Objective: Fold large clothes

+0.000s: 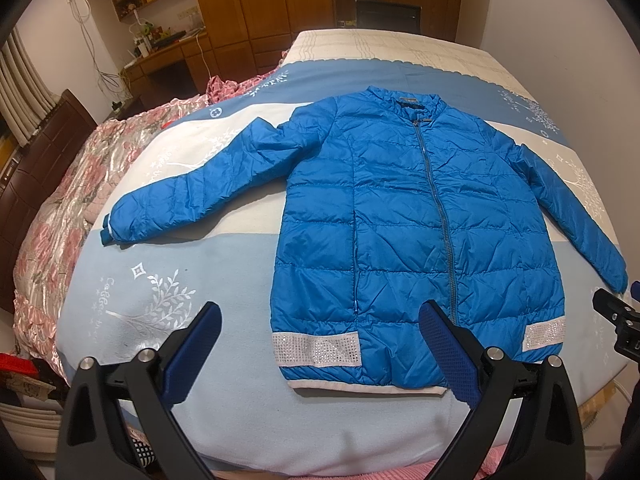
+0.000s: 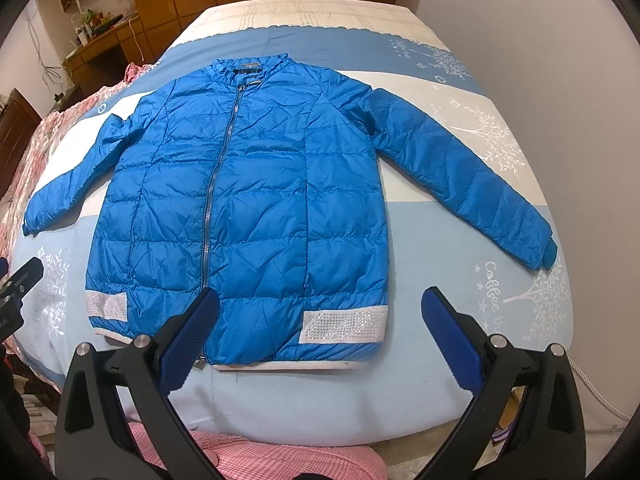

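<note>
A pink floral quilt [image 1: 60, 208] lies bunched along the bed's left edge; wooden cabinets [image 1: 256, 4] stand beyond its far end.

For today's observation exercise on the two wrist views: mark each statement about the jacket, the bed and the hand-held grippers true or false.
1. The blue jacket lies flat, front up, on the bed. True.
2. Its zipper is fully open. False: it is closed along the front.
3. The left hand-held gripper grips the hem. False: it is open and holds nothing.
4. Both sleeves are spread out to the sides. True.
5. The right hand-held gripper is open. True.
</note>
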